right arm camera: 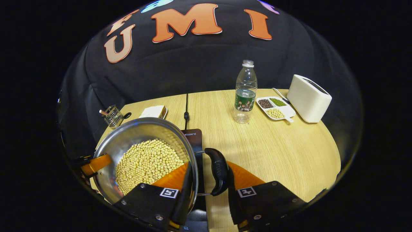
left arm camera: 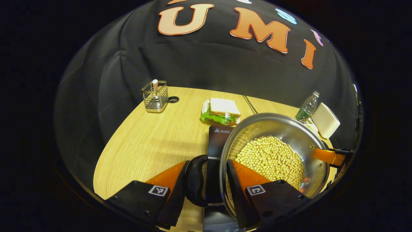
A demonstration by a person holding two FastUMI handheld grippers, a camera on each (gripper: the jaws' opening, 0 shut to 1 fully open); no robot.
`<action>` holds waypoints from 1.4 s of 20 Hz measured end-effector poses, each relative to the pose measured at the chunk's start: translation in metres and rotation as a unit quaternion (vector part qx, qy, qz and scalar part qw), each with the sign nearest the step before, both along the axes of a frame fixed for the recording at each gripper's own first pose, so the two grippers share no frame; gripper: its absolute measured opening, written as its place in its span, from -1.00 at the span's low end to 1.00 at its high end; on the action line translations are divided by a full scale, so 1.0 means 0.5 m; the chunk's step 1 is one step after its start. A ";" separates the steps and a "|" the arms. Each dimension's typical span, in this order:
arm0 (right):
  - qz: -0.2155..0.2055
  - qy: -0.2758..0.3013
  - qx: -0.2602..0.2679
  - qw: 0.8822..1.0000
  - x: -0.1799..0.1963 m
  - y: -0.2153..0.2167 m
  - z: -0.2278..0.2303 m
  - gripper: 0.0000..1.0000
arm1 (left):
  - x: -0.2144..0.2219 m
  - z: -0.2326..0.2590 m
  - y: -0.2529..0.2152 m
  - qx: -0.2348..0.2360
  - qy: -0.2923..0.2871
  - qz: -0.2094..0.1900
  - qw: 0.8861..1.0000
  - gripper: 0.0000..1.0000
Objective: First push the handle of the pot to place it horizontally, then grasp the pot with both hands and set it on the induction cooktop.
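Left gripper (left arm camera: pixel 206 180) nearest: one finger outside pot's black side handle (left arm camera: pixel 194 180), other inside rim, clamped on both. Right gripper (right arm camera: pixel 207 178) likewise clamped on opposite handle (right arm camera: pixel 218 170) and rim. One steel pot (left arm camera: pixel 276 129) of yellow beans between both grippers, above one dark induction cooktop (left arm camera: pixel 216 141). Beyond left gripper: one sandwich (left arm camera: pixel 222 111), one wire caddy (left arm camera: pixel 155 96). Beyond right gripper: one bottle (right arm camera: pixel 245 93), one three-section tray (right arm camera: pixel 276 108), one toaster (right arm camera: pixel 308 98).

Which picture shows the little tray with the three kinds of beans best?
The right gripper view: the tray lies in plain sight between the bottle and the toaster. In the left gripper view, just a sliver peeks past the pot.
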State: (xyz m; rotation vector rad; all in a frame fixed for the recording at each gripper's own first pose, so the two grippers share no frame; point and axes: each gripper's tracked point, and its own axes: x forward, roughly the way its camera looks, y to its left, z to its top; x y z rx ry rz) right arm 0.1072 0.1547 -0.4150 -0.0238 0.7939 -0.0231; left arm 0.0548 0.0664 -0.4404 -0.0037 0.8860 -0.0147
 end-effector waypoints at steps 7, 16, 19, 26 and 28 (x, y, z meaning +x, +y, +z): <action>0.003 -0.090 0.007 0.996 0.005 -0.026 0.163 0.65 | 0.032 0.318 -0.032 0.066 -0.182 -0.015 0.981 1.00; 0.034 -0.300 -0.015 0.953 -0.112 -0.132 0.637 0.89 | -0.038 0.807 -0.056 0.011 -0.385 0.050 0.921 0.99; 0.024 -0.345 -0.012 0.938 -0.167 -0.183 0.762 0.89 | -0.067 0.928 -0.038 -0.013 -0.414 0.069 0.907 0.99; -0.004 -0.400 -0.020 0.916 -0.248 -0.277 0.867 0.88 | -0.138 1.024 0.004 0.007 -0.454 0.090 0.886 0.93; -0.008 -0.398 -0.019 0.917 -0.252 -0.286 0.860 0.88 | -0.149 1.025 -0.014 0.003 -0.451 0.081 0.889 0.93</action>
